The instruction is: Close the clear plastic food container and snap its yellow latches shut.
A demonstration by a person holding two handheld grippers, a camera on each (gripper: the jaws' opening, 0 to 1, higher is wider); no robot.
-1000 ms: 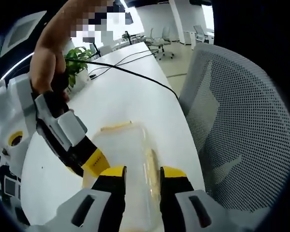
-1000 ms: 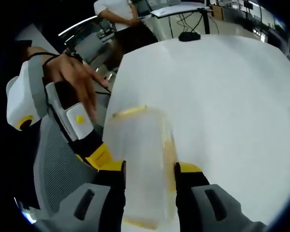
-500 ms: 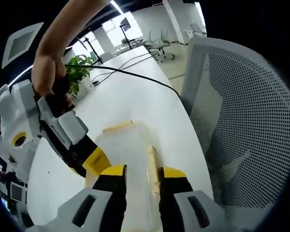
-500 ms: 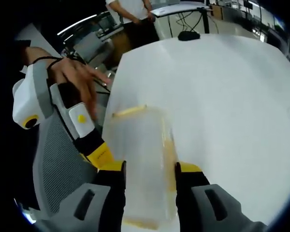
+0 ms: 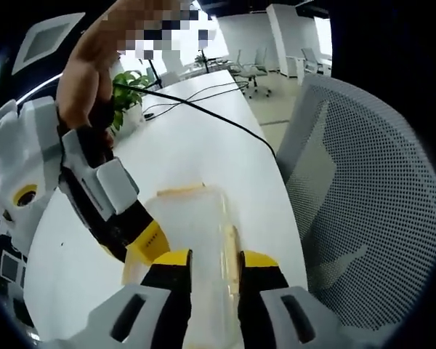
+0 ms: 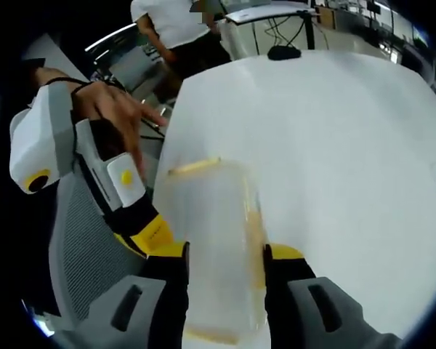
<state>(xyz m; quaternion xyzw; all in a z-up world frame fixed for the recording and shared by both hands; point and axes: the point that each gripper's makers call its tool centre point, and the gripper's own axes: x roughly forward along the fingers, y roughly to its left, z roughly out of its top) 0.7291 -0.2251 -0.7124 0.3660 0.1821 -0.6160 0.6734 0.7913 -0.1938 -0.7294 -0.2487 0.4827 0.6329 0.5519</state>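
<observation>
— While the lid sits down on the clear container (image 6: 214,247) on the white table (image 6: 334,145), are we done?
— Not by our judgement; we can't tell which yellow latches (image 6: 256,229) are snapped. Our right gripper (image 6: 225,265) straddles the box, jaws apart; our left gripper (image 5: 209,263) has jaws nearly together over it.
— Any writing?
— None we can read.

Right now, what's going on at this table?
A person works two handheld grippers on a clear plastic food container on a white table. The right gripper and left gripper each straddle an edge of it, beside its yellow latches. Whether those latches are snapped shut is unclear. A mesh office chair stands alongside.
</observation>
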